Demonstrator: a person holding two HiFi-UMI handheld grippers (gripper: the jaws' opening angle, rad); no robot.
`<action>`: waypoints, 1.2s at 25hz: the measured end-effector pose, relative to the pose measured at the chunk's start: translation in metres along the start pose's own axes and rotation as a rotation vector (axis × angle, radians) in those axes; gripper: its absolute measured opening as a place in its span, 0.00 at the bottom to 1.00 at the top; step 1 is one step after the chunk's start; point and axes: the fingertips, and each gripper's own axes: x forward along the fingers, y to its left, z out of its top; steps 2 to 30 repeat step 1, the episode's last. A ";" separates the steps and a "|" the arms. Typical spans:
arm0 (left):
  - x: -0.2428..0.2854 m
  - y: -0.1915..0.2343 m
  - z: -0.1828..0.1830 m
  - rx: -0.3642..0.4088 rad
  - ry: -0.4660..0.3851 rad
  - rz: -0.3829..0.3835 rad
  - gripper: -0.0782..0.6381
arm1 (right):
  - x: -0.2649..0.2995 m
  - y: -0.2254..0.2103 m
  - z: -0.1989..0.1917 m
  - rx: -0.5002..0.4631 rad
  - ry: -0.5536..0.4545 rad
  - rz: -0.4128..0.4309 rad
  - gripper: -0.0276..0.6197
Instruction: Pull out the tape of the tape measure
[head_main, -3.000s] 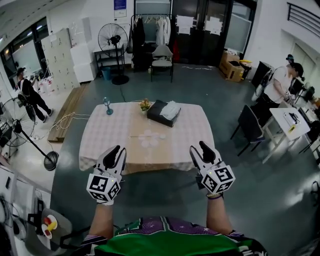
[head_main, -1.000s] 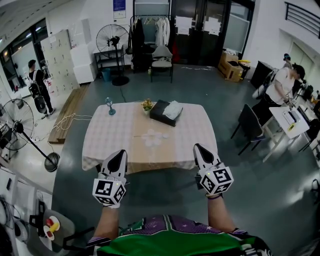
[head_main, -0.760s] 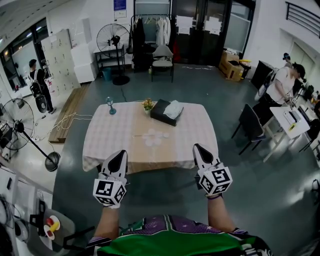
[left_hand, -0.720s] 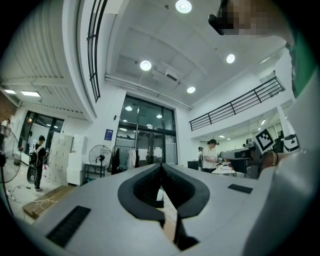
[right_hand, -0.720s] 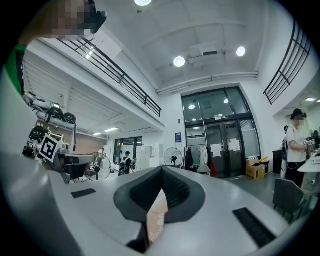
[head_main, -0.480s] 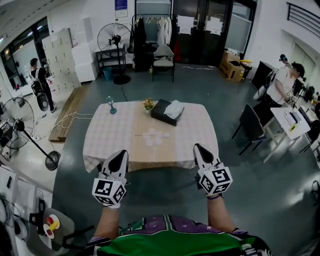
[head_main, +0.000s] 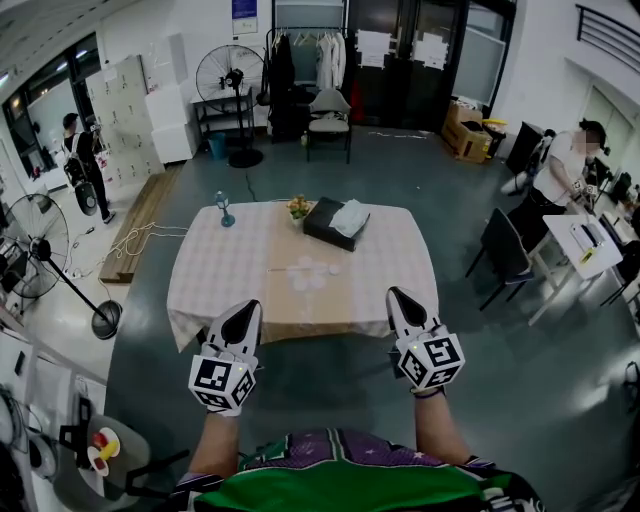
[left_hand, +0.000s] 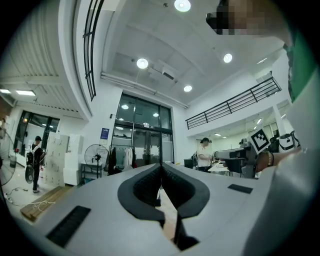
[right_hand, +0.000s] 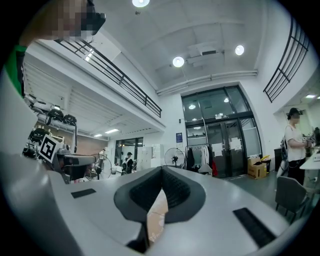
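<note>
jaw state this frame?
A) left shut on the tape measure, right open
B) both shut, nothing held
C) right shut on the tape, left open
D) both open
B: in each gripper's own view, the pads of the left gripper and the right gripper meet with nothing between them. The head view shows both at the person's side of the table, away from the things on it.

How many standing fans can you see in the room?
2. The back fan stands by the clothes rack; the left fan stands on the floor left of the table. Others may be hidden outside the view.
</note>
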 end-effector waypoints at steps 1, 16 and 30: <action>0.001 0.000 0.000 -0.001 -0.001 -0.001 0.14 | 0.000 0.000 -0.001 -0.001 0.002 0.001 0.05; 0.001 0.000 0.000 -0.001 -0.001 -0.001 0.14 | 0.000 0.000 -0.001 -0.001 0.002 0.001 0.05; 0.001 0.000 0.000 -0.001 -0.001 -0.001 0.14 | 0.000 0.000 -0.001 -0.001 0.002 0.001 0.05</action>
